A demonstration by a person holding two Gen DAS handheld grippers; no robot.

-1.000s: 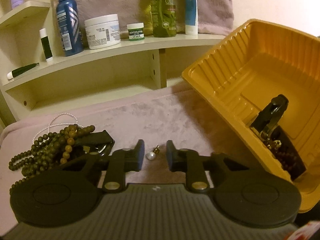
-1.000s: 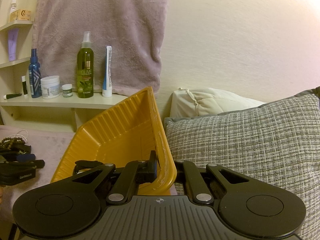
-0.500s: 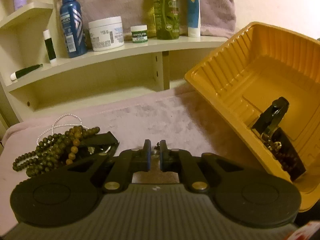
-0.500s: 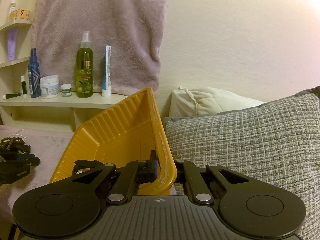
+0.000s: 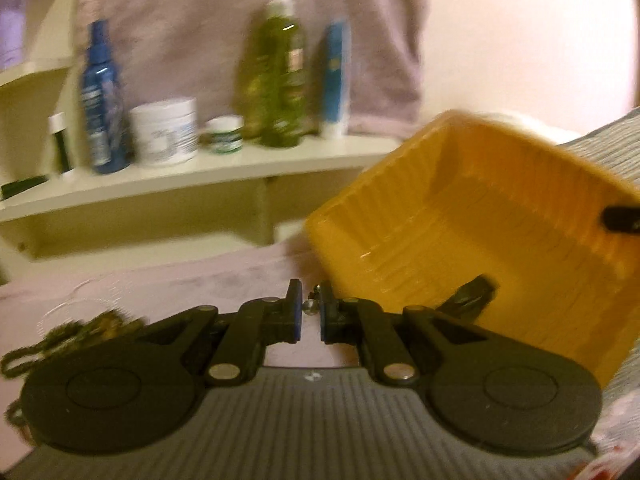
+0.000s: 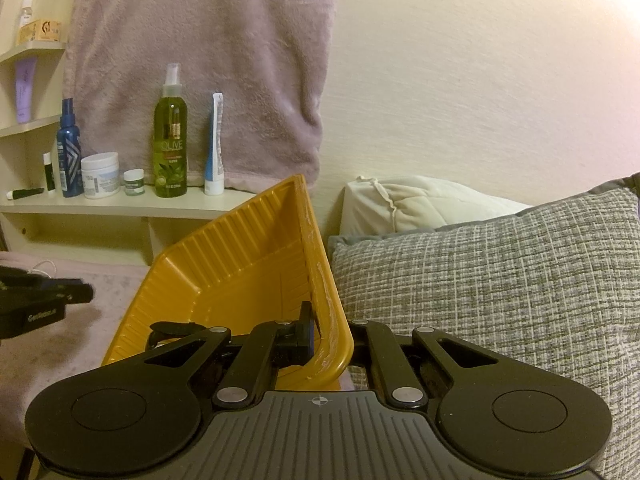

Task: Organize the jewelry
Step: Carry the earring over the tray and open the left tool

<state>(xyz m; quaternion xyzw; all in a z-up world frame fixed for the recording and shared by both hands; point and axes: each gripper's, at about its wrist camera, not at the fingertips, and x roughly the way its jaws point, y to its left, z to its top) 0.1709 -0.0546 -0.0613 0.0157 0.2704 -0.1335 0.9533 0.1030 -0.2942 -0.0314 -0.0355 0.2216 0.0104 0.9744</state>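
Jewelry is on the move in the left wrist view: the left tongs point(image 5: 308, 312), whose jaws have just been closing, now pinch the small pearl earring point(image 5: 309, 307) that lay on the pink bedcover point(image 5: 200, 280) a second ago, and have lifted it clear, with the bead necklaces point(image 5: 72, 332) left lying beside them. In the right wrist view nothing has shifted: the right tongs point(image 6: 330, 340) stay clamped on the rim of the yellow tray point(image 6: 240, 264), holding it tilted toward the left tongs, so the earring probably goes in there next.

Clamped in the right gripper point(image 6: 330, 340), the ribbed yellow tray point(image 6: 240, 264) looks like glossy plastic, the pillow point(image 6: 500, 280) beside it coarse woven cloth, and the towel point(image 6: 208, 60) beyond it soft matt plush.
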